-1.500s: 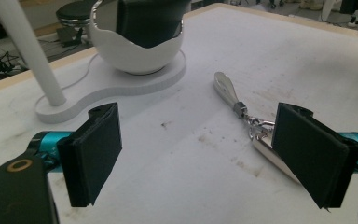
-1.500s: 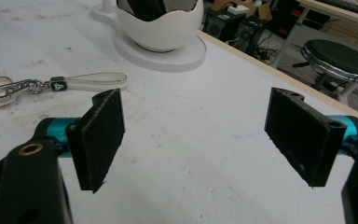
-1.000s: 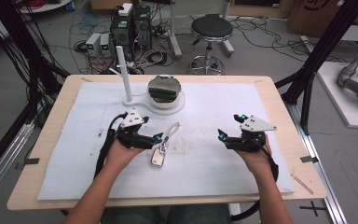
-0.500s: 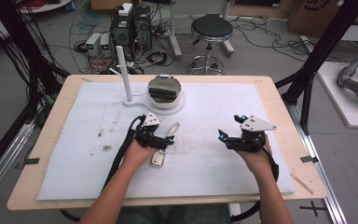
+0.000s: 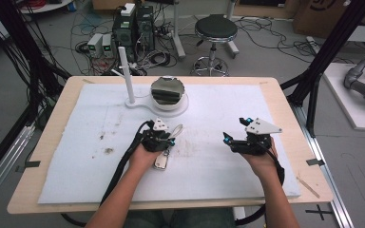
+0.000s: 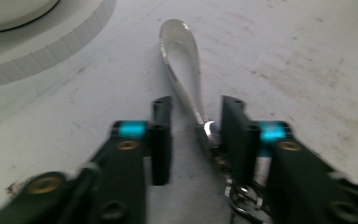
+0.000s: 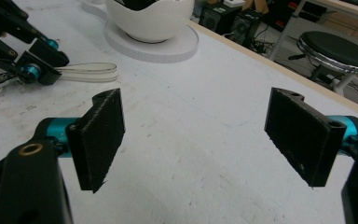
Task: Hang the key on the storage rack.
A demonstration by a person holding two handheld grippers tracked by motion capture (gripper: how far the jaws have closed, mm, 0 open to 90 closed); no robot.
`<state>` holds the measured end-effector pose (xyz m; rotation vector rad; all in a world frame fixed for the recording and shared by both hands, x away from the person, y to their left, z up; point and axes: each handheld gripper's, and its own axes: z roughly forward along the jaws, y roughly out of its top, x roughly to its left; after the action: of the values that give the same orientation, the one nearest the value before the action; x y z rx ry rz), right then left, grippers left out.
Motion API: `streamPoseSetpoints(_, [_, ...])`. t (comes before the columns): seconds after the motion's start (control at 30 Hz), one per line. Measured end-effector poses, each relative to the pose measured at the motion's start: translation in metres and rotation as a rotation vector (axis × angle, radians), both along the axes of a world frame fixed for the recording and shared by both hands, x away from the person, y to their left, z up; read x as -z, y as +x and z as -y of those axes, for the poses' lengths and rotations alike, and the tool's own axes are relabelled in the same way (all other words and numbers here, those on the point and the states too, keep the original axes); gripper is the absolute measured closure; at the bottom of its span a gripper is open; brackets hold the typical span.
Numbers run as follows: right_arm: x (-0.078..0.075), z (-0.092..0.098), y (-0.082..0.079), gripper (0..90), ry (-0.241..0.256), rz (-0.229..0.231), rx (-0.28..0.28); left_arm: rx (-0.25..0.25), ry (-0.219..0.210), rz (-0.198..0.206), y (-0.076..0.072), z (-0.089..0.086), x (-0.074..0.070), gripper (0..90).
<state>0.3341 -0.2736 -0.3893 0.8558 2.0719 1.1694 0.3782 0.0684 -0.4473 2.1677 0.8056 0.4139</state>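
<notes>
Strap loop [image 6: 179,70] runs lengthwise between left gripper [image 6: 193,135] fingers, slightly parted, touching one | right gripper [image 7: 196,140] wide apart, empty, farther off

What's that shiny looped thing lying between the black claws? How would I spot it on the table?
Start at the white bowl on its round base at the table's far side, then come toward the person. Just in front lies a strap, a pale glossy loop ending in metal rings, with the left gripper open astride it. It is the only loose, shiny item on the white mat.
</notes>
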Motion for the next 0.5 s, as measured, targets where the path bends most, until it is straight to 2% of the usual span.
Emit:
streamPoseSetpoints(0.03, [0.0,0.001,0.0,20.4,-0.006,0.002,-0.001,0.004,0.015,0.012,-0.001,0.001,0.0,80.7])
streamPoseSetpoints(0.13, [0.0,0.001,0.0,20.4,-0.004,0.0,0.0,-0.008,0.03,0.024,-0.003,0.001,-0.003,81.2])
streamPoseSetpoints(0.2, [0.0,0.0,0.0,20.4,-0.003,-0.002,-0.001,-0.011,-0.005,0.036,-0.004,-0.003,-0.009,81.3])
streamPoseSetpoints(0.27, [0.0,0.0,0.0,20.4,-0.005,0.0,-0.004,-0.017,-0.019,0.071,-0.007,-0.008,-0.017,81.3])
streamPoseSetpoints(0.33, [0.0,0.0,0.001,20.4,-0.001,-0.003,-0.003,-0.034,-0.062,0.094,-0.01,-0.016,-0.026,81.3])
streamPoseSetpoints(0.4, [0.001,0.0,0.001,20.4,0.0,-0.006,-0.004,-0.049,-0.086,0.113,-0.012,-0.024,-0.035,81.3])
streamPoseSetpoints(0.47, [0.001,0.001,0.001,20.4,0.001,-0.006,-0.001,-0.07,-0.136,0.131,-0.015,-0.034,-0.046,81.3])
streamPoseSetpoints(0.5, [0.001,0.001,0.001,20.4,-0.004,-0.004,0.002,-0.074,-0.145,0.137,-0.016,-0.038,-0.05,81.3])
